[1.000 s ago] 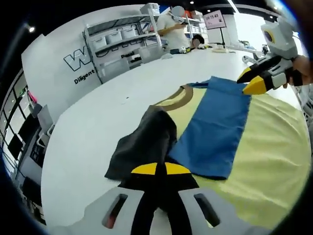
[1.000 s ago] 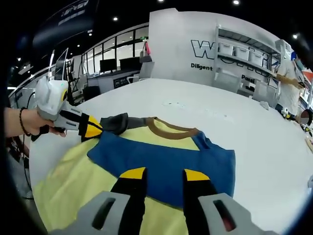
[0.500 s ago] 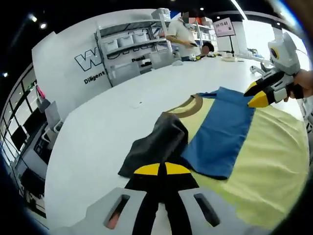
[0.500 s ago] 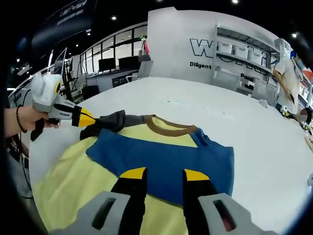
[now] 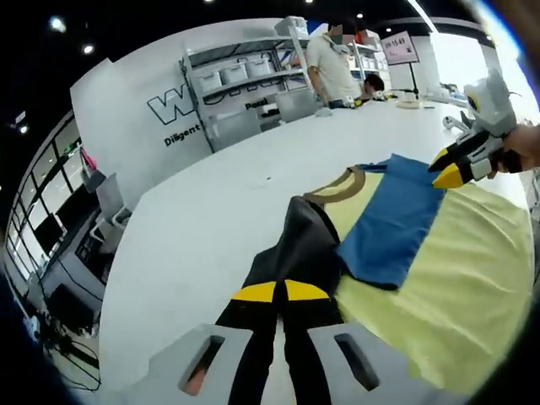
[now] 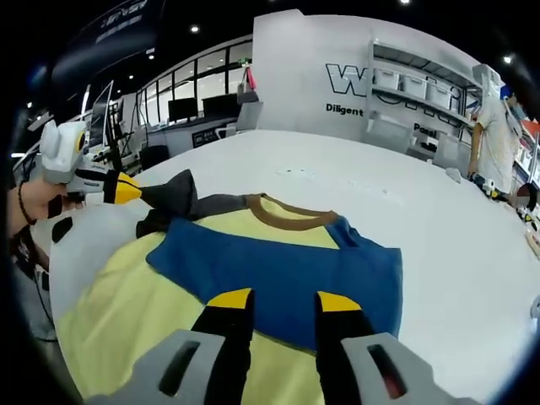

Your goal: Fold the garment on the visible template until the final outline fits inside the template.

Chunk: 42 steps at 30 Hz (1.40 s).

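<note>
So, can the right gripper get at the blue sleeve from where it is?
Probably yes: the right gripper hangs open just above the blue sleeve, which lies flat on the yellow shirt, with nothing between them.

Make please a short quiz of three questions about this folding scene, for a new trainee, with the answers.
1. True or false: the left gripper is shut on the dark grey sleeve.
2. Which colour is the collar of the garment: A) red, B) brown, C) white?
3. Fill in: the right gripper is open above the ____ panel.

Key
1. True: the sleeve is pinched and pulled out sideways over the white table.
2. B.
3. Blue; it lies across the yellow body.
</note>
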Available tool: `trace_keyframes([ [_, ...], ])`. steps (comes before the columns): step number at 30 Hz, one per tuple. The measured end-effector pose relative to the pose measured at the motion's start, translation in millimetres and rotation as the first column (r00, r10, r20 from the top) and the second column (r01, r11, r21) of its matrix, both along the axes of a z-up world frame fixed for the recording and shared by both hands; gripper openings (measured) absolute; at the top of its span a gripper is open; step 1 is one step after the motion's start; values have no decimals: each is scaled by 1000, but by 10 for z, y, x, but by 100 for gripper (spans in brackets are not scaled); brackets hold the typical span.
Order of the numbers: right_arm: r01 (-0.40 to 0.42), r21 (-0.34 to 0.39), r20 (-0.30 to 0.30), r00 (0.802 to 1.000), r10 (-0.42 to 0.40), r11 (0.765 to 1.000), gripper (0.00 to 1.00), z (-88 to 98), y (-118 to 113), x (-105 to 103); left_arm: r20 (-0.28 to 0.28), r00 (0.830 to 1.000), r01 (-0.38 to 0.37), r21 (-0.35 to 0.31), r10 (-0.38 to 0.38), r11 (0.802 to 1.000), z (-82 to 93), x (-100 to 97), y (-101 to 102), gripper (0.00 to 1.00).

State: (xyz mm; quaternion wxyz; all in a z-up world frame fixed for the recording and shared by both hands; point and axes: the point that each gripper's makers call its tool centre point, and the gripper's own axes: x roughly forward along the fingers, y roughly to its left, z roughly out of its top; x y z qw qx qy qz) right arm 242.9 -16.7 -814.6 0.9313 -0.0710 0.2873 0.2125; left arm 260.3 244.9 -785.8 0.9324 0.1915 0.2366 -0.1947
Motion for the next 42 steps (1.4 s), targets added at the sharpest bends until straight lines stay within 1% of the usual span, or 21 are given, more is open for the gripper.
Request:
trace_keyframes([
  [4,2,4,-18,1000,-2,1000,23,-41,-2,-20,-2,1000,-15,12,15,1000,-24,-36,90,0],
  [7,5,5,-21,1000,-4,1000,23,-48,-10,-25,-1,1000,-28,31,28,999,-22,-95,157,0],
  [9,6,4,-23,1000,-6,1000,23,-52,-18,-22,-6,999,-34,29,34,999,-23,-126,183,0],
  [11,9,4,-25,1000,-9,1000,23,-56,-29,-20,-17,999,-47,35,47,998,-46,-174,215,0],
  [13,12,6,-27,1000,-12,1000,23,-58,-35,-20,-16,998,-62,67,63,996,-67,-227,268,0],
  [15,12,6,-28,1000,-12,1000,23,-51,-33,-27,-20,997,-67,79,69,995,-90,-277,294,0],
  [18,10,3,-31,999,-10,1000,23,-66,-39,-26,-33,996,-80,81,83,993,-129,-357,324,0],
  [21,11,2,-35,999,-11,1000,23,-76,-43,-30,-36,994,-102,84,105,991,-153,-417,362,0],
  [23,16,-3,-42,999,-16,1000,23,-94,-60,-39,-49,990,-127,90,131,988,-173,-473,420,0],
  [24,16,-5,-45,999,-16,1000,23,-99,-63,-44,-60,987,-141,81,146,987,-179,-502,460,0],
  [25,14,-13,-45,999,-14,1000,23,-103,-70,-47,-56,986,-153,84,158,985,-178,-514,507,0],
  [27,8,-24,-43,999,-9,1000,23,-109,-78,-51,-61,985,-154,96,160,983,-192,-536,540,0],
  [29,13,-16,-50,999,-13,1000,23,-132,-83,-53,-73,982,-166,105,174,981,-205,-574,589,0],
  [32,18,-13,-54,998,-19,1000,23,-146,-89,-52,-81,981,-164,122,174,979,-211,-633,617,0],
  [34,19,-10,-54,998,-19,1000,23,-144,-80,-50,-94,982,-146,160,162,976,-236,-684,635,0],
  [36,16,-9,-54,998,-17,1000,23,-141,-71,-47,-98,982,-140,170,159,975,-255,-723,647,0],
  [38,15,-9,-52,999,-16,1000,23,-136,-62,-39,-115,981,-133,191,157,972,-287,-773,677,0],
  [42,13,-7,-50,999,-14,1000,23,-129,-49,-38,-139,978,-128,206,158,970,-330,-871,719,0],
])
